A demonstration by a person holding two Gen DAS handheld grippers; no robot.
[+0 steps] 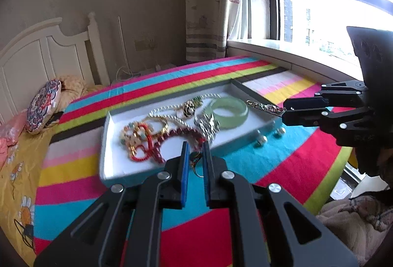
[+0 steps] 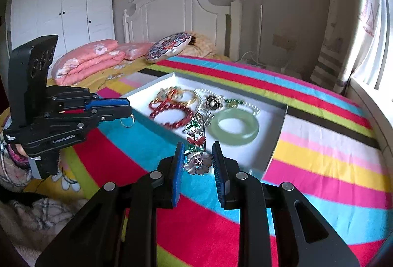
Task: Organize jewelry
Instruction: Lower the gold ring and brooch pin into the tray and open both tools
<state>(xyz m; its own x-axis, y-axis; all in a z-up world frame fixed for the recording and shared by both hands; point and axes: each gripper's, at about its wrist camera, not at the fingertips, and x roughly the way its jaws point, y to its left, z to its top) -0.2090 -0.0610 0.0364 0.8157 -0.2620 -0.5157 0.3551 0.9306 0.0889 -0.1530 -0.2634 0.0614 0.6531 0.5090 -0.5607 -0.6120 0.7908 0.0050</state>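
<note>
Right gripper (image 2: 198,163), pinching a flower brooch (image 2: 197,144), long axis pointing over the tray (image 2: 275,134) rim toward the jade bangle (image 2: 234,128).

Left tool (image 1: 195,154) partly hides its ring (image 1: 196,163).

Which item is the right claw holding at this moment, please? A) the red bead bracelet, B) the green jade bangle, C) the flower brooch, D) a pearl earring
C: the flower brooch sits pinched in the right claw, while the green jade bangle lies in the tray.
</note>
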